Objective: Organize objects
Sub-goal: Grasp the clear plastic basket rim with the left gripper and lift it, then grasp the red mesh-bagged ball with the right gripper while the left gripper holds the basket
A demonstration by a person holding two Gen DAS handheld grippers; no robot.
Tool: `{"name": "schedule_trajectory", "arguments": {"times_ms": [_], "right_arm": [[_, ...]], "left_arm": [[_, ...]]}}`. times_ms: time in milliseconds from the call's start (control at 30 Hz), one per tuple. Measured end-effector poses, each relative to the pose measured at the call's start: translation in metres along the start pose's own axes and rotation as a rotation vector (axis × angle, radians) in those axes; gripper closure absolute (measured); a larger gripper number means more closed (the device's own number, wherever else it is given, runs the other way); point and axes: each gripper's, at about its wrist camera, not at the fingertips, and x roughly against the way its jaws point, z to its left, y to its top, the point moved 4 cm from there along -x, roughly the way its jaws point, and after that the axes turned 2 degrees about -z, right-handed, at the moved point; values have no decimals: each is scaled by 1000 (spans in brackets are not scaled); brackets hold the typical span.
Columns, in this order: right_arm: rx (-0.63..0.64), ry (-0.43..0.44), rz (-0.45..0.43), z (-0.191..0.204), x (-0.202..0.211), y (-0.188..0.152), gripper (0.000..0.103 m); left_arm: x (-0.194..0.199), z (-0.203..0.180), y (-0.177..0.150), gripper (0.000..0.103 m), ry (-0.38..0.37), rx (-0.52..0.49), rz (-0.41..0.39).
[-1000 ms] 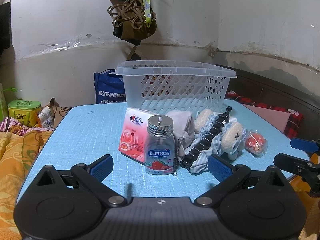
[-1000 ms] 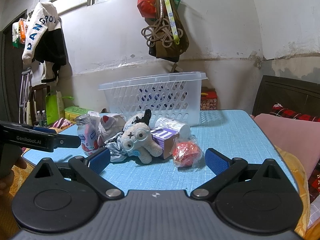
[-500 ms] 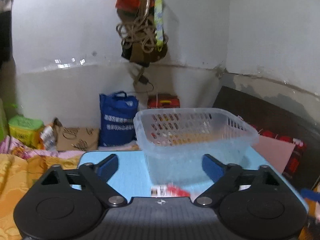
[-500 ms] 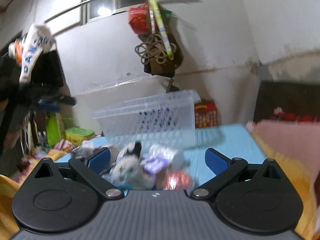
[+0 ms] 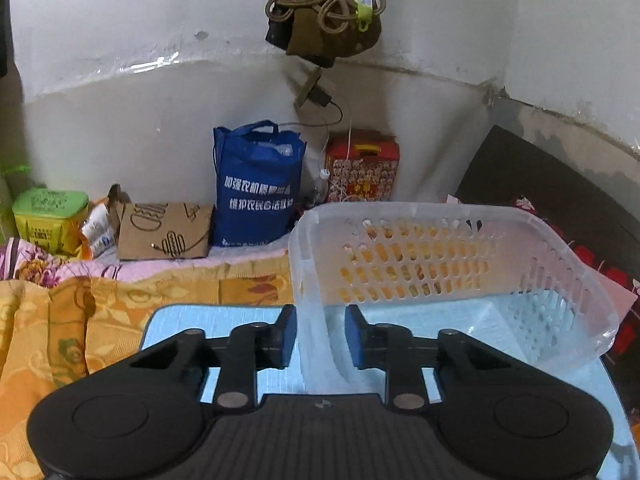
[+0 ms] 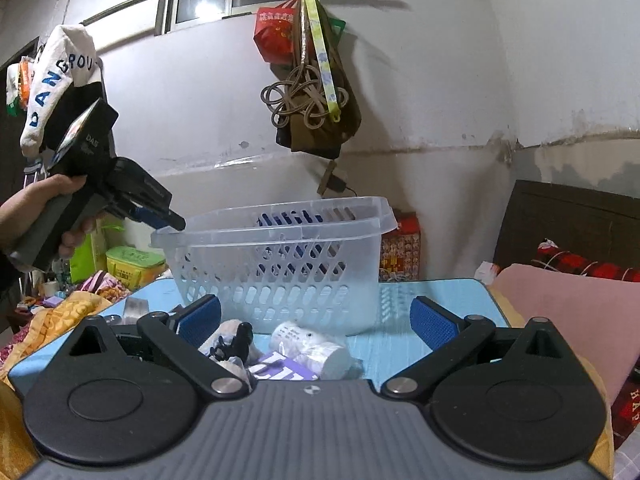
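A clear plastic basket [image 5: 460, 264] stands on the blue table [image 5: 224, 320]; it also shows in the right wrist view [image 6: 280, 264]. My left gripper [image 5: 321, 340] straddles the basket's left wall, its blue pads narrowed on either side of it; a small gap shows. From the right wrist view, the left gripper [image 6: 168, 218] sits at the basket's left rim. My right gripper [image 6: 316, 316] is open and empty, above a pile of small things: a white roll [image 6: 316, 348], a purple box [image 6: 280, 370] and a plush toy [image 6: 232, 344].
A blue bag [image 5: 256, 184], a red box [image 5: 362, 172] and a brown cardboard bag [image 5: 164, 226] stand by the wall. Yellow bedding [image 5: 60, 320] lies left of the table. A pink cushion [image 6: 560, 320] lies right. A knotted rope bundle [image 6: 312, 100] hangs above.
My left gripper has risen from the table, moved to the basket's left wall and narrowed around it. My right gripper has lifted and moved closer to the basket, staying open.
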Motion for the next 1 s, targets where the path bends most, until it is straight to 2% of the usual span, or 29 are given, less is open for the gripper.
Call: {"name": "schedule_trajectory", "arguments": {"times_ms": [100,200,300,400,500,667,733,833,1000], "right_arm": [[8,18,-7,4,3,1,0],[32,21,-9,9,5,0,0],[35,-12,-12,8,7,0,0],[29,-54,27,2,3,-2,0],[25,-91,60,-2,2,-8,0],[9,-24,93,-3,8,-19,0],[11,-10,135,-1,7,-27,4],[30,17,197,5,1,-37,22],[54,-20,296,6,-15,-49,37]], "left_arm": [[1,0,2,80,10,-8,-6],[-3,-3,3,82,31,-22,2],[-5,-6,3,84,54,-29,-6],[-4,-8,1,88,78,-41,-17],[-4,-10,0,88,91,-57,-29],[-2,-11,-4,88,104,-72,-51],[-2,-11,-5,88,102,-69,-55],[-2,-10,-5,88,93,-57,-63],[-1,-8,-6,88,84,-48,-67]]}}
